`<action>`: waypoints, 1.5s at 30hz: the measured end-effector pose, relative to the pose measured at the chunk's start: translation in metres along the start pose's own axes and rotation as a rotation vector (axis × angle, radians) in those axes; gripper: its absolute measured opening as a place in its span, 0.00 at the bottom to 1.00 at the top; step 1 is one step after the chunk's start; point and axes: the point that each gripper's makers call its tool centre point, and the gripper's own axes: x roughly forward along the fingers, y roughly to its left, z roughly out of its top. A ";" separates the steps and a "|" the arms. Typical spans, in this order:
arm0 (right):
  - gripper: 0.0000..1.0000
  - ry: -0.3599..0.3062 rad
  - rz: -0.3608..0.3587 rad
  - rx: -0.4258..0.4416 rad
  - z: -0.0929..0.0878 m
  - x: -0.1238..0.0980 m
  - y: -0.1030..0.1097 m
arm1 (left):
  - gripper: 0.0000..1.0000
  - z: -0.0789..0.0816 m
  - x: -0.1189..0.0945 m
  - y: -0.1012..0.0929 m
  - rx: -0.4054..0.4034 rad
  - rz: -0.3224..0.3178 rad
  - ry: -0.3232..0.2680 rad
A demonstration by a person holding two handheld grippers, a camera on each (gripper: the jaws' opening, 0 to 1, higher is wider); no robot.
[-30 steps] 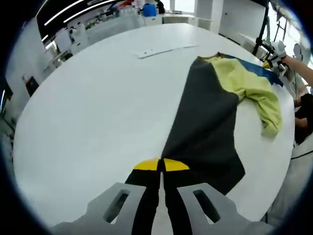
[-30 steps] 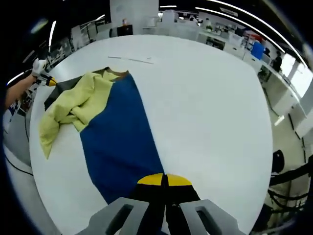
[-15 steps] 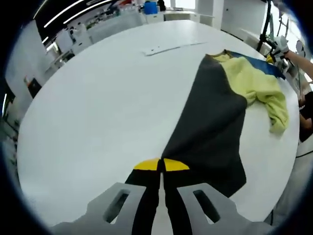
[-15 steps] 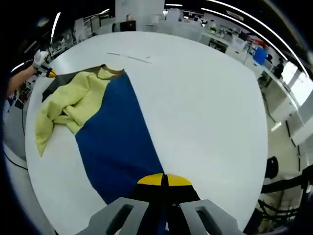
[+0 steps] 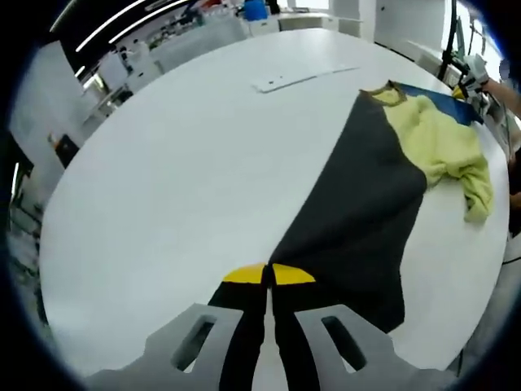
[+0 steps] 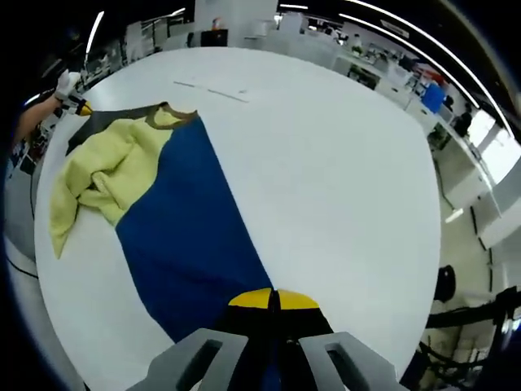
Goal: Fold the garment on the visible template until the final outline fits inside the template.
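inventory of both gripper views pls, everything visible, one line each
garment: 1, dark grey panel in the left gripper view, blue panel in the right gripper view, spread on the table, a corner pinched by each gripper
yellow-green part: 1, bunched on the garment's far end
table: 1, white, round
pale strip: 1, flat on the table beyond the garment
blue bin: 1, background benches
left gripper: yellow-tipped, shut on the dark corner
right gripper: yellow-tipped, shut on the blue corner
white-gloved hand: 1, at the table's far edge
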 end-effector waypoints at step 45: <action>0.27 -0.170 -0.026 0.046 0.022 -0.012 0.003 | 0.26 0.025 -0.008 -0.008 -0.067 0.010 -0.117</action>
